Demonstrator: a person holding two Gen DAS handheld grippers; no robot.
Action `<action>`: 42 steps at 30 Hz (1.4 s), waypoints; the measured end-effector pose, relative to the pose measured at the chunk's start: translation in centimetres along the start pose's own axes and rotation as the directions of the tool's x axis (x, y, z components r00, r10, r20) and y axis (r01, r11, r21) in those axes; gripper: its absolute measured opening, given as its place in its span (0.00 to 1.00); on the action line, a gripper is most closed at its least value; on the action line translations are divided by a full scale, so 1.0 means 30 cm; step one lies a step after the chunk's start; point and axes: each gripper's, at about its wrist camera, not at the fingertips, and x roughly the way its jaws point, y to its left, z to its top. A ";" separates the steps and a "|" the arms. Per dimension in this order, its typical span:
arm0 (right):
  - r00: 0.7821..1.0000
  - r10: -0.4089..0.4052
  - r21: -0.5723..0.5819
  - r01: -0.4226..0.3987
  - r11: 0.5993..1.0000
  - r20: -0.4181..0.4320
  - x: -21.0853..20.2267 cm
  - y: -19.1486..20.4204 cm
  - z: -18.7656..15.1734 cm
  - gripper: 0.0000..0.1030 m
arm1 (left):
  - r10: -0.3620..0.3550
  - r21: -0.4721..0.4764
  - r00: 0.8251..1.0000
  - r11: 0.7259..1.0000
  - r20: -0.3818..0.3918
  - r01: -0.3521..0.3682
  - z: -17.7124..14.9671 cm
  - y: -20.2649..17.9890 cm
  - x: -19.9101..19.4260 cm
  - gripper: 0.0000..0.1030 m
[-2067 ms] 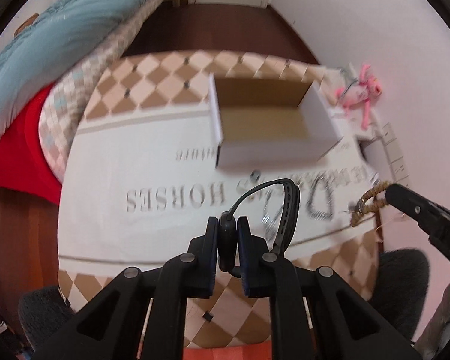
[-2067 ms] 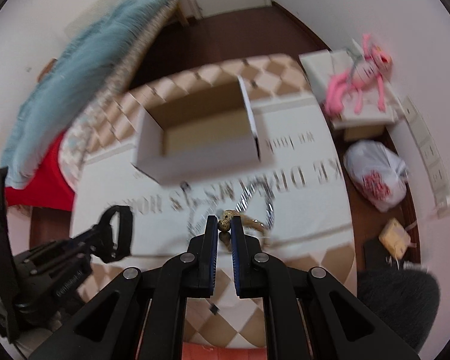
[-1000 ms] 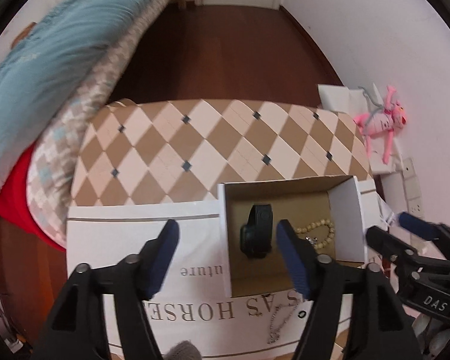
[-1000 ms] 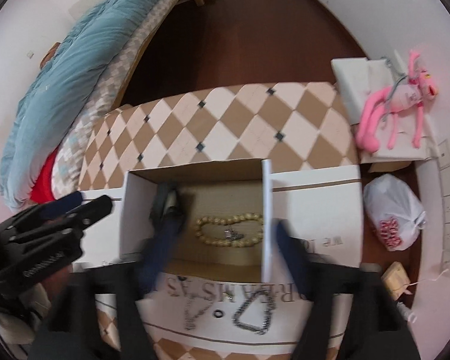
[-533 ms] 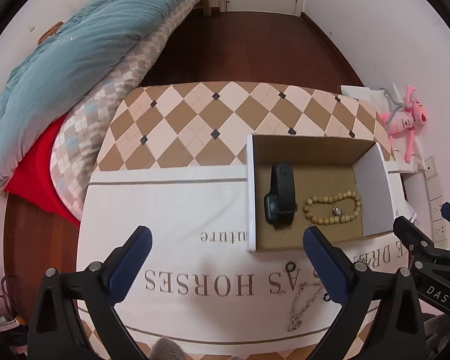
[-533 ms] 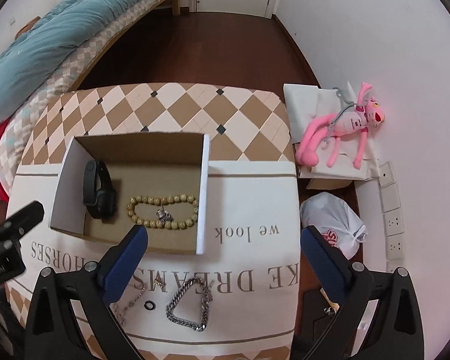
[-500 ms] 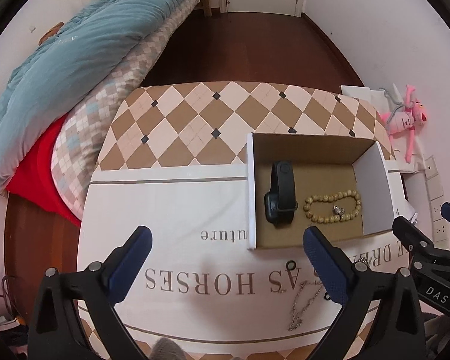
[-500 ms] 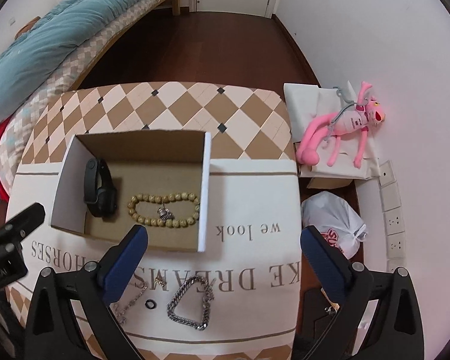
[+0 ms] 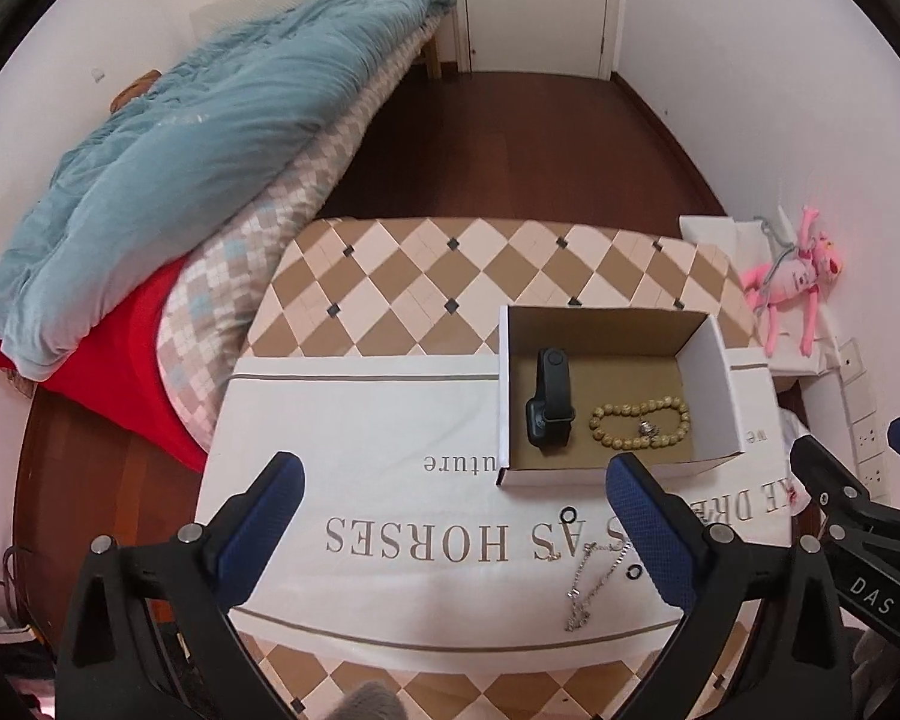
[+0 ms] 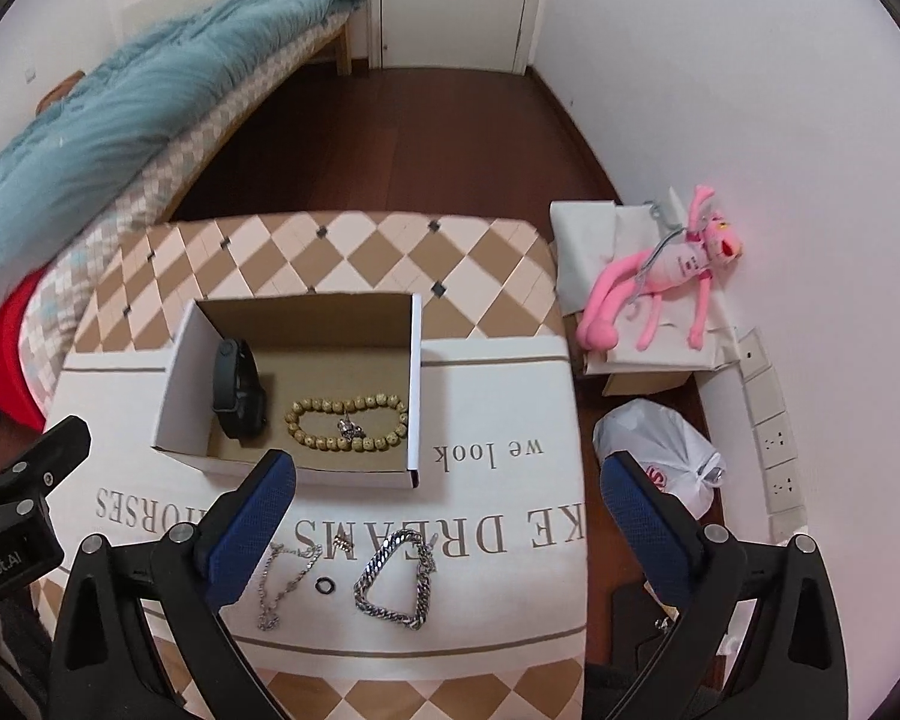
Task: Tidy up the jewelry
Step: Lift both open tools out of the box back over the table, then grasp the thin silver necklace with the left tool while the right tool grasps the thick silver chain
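An open white cardboard box (image 9: 711, 360) (image 10: 177, 384) stands on the table. Inside lie a black smartwatch (image 9: 551, 399) (image 10: 238, 387) and a tan bead bracelet (image 9: 639, 417) (image 10: 347, 414). On the printed white cloth in front lie a thick silver chain bracelet (image 10: 397, 579), a thin silver necklace (image 9: 591, 579) (image 10: 285, 582) and small black rings (image 9: 568, 514) (image 10: 325, 585). My left gripper (image 9: 450, 516) is wide open and empty, held above the table's near side. My right gripper (image 10: 444, 510) is wide open and empty above the loose jewelry.
A bed with a blue duvet (image 9: 180, 150) and red sheet stands left of the table. A pink plush toy (image 10: 666, 276) lies on a white box by the right wall, with a white plastic bag (image 10: 660, 450) on the floor. Dark wood floor runs to a door behind.
Both grippers let go of the watch and bead bracelet in the box, opened wide, and drew back and up. The box now sits farther away in both views.
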 end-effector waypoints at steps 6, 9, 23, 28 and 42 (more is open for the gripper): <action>0.997 -0.011 0.011 0.010 1.000 0.079 -0.143 -0.013 -0.011 1.00 | -0.016 -0.003 0.999 1.000 0.050 0.016 -0.018 0.004 -0.113 1.00; 0.994 -0.008 0.023 0.006 1.000 0.107 -0.209 -0.021 -0.020 1.00 | -0.019 -0.008 0.998 1.000 0.064 0.020 -0.033 0.008 -0.161 1.00; 0.994 0.108 0.097 -0.111 0.989 0.034 -0.152 -0.088 -0.167 1.00 | 0.040 -0.017 0.997 0.999 0.068 -0.039 -0.154 0.006 -0.134 1.00; 0.985 0.136 0.138 -0.121 0.983 -0.104 0.109 -0.108 -0.277 0.89 | 0.024 0.004 0.998 1.000 -0.061 -0.023 -0.248 -0.016 0.062 1.00; 0.985 0.055 0.064 -0.045 0.997 -0.161 0.377 -0.037 -0.374 0.45 | -0.088 0.030 0.970 0.995 -0.226 0.097 -0.414 -0.080 0.333 0.99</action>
